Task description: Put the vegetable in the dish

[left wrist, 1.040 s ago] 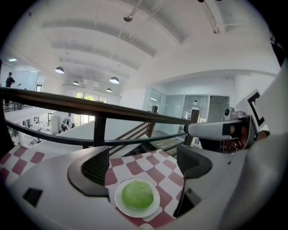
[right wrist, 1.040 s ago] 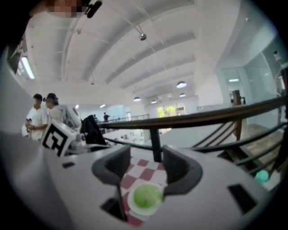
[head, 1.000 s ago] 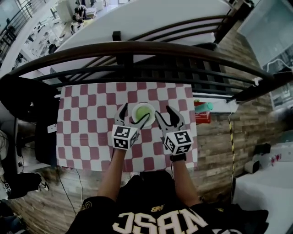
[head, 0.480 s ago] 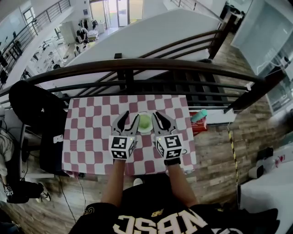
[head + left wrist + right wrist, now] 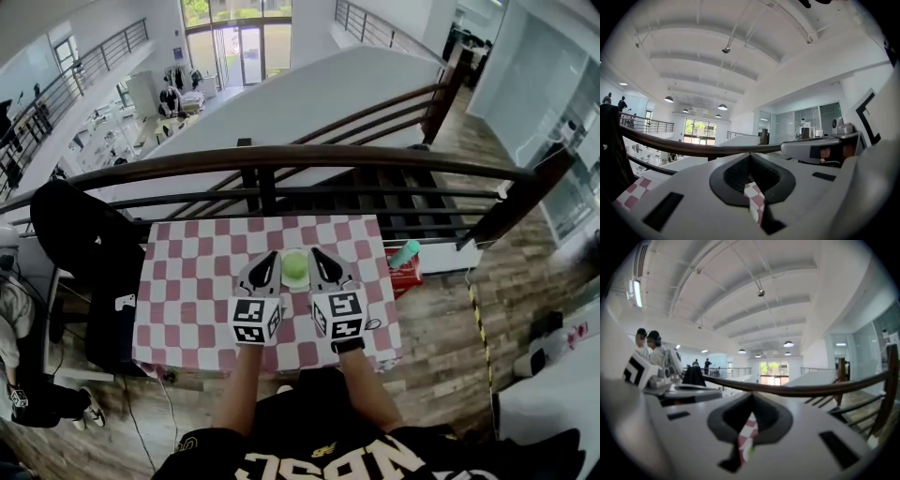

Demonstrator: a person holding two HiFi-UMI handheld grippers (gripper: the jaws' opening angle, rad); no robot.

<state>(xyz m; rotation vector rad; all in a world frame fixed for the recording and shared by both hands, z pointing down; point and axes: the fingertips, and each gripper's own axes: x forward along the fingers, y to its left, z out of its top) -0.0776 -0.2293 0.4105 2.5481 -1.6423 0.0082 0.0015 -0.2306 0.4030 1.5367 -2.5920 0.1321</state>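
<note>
Desk (image 5: pixel 187 281): nothing on it pins the dish (image 5: pixel 294 284), so we judge a sideways knock could shove it or tip the vegetable (image 5: pixel 294 267) out. The vegetable sits in the dish. Left hand-held gripper (image 5: pixel 269 262) is just left of the dish and right hand-held gripper (image 5: pixel 316 261) just right, both clenched and empty.

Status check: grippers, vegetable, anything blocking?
Left hand-held gripper shut, empty; right hand-held gripper likewise. Green vegetable sits in the dish between them. Nothing in the way.
</note>
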